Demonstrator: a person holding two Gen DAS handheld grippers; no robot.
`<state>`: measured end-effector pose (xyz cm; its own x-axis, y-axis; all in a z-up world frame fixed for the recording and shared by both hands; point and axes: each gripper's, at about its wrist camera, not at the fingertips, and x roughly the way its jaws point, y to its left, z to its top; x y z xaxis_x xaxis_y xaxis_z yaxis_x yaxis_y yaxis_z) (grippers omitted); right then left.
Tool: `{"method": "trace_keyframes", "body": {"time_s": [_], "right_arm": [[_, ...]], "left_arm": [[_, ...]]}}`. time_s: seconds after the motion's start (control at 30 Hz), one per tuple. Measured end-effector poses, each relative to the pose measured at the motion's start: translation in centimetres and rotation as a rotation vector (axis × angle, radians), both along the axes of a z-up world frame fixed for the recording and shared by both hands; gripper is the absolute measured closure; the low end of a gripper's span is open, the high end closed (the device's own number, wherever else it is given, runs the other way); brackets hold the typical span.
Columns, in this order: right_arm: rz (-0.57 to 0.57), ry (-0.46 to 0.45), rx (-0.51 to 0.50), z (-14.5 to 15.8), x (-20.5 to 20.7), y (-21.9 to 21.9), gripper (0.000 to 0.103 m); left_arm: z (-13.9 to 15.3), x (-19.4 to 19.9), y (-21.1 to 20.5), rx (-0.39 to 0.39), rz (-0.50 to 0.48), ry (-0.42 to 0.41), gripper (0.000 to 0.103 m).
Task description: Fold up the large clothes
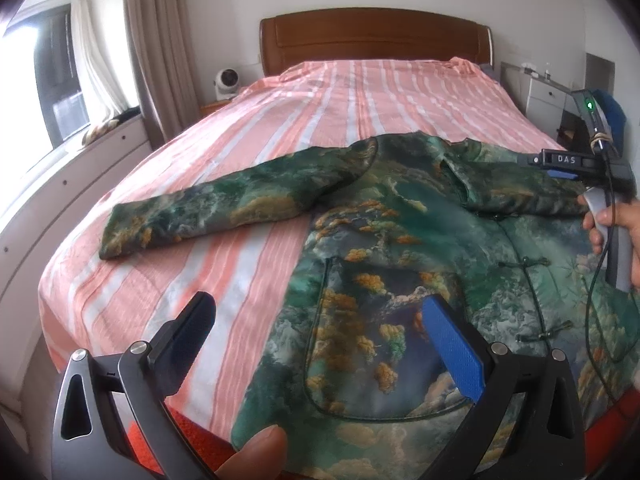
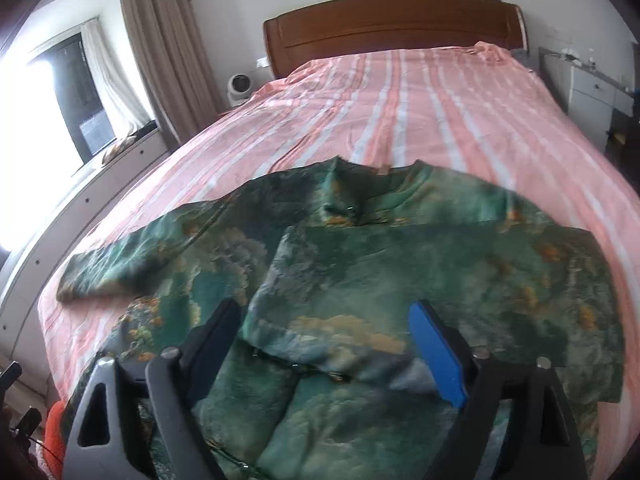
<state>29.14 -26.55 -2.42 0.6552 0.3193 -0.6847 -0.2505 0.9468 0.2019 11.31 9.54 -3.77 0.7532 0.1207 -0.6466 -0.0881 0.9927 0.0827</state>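
A green landscape-print jacket [image 1: 384, 248] lies front up on the bed, its left sleeve [image 1: 200, 220] stretched out to the left. My left gripper [image 1: 320, 324] hovers open over the jacket's lower hem near the pocket, holding nothing. A hand holds my right gripper [image 1: 540, 168] at the jacket's right side, by the right sleeve. In the right wrist view the right gripper [image 2: 324, 340] is open. The jacket [image 2: 400, 272] has its right sleeve end [image 2: 328, 344] lying across the front below the fingers, not pinched.
The bed [image 1: 360, 96] carries a pink and white striped sheet and has a wooden headboard [image 1: 372, 36]. A small white fan [image 1: 226, 82] sits on the left nightstand. White drawers [image 1: 544, 96] stand on the right, and a window with curtains on the left.
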Motion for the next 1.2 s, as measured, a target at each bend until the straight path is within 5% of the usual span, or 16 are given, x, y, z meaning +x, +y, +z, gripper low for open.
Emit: {"method": "trace_keyframes", "body": {"time_s": [0.1, 0.2, 0.4, 0.57, 0.8, 0.93, 1.2], "right_arm": [[-0.056, 0.065, -0.040, -2.3, 1.2, -1.0, 0.011], [-0.079, 0.270, -0.074, -7.8, 3.4, -2.1, 0.010], [-0.107, 0.119, 0.012, -3.6, 0.1, -2.4, 0.011], [-0.060, -0.002, 0.046, 0.3, -7.0, -3.0, 0.010], [-0.037, -0.094, -0.156, -2.2, -19.0, -1.2, 0.005], [-0.060, -0.155, -0.175, -2.3, -24.5, -1.1, 0.005], [-0.132, -0.309, -0.287, -1.6, -29.3, -1.5, 0.004]], "left_arm": [[-0.1, 0.3, -1.3, -0.008, -0.035, 0.018, 0.000], [-0.1, 0.1, -2.6, -0.003, -0.062, 0.031, 0.000], [-0.5, 0.4, -3.2, 0.012, -0.073, 0.066, 0.000], [-0.8, 0.5, -3.2, 0.002, -0.075, 0.065, 0.000], [-2.4, 0.7, -4.0, -0.011, -0.095, 0.116, 0.000], [-2.9, 0.3, -4.5, -0.014, -0.131, 0.137, 0.000], [-2.7, -0.9, -5.0, -0.007, -0.152, 0.105, 0.000]]}}
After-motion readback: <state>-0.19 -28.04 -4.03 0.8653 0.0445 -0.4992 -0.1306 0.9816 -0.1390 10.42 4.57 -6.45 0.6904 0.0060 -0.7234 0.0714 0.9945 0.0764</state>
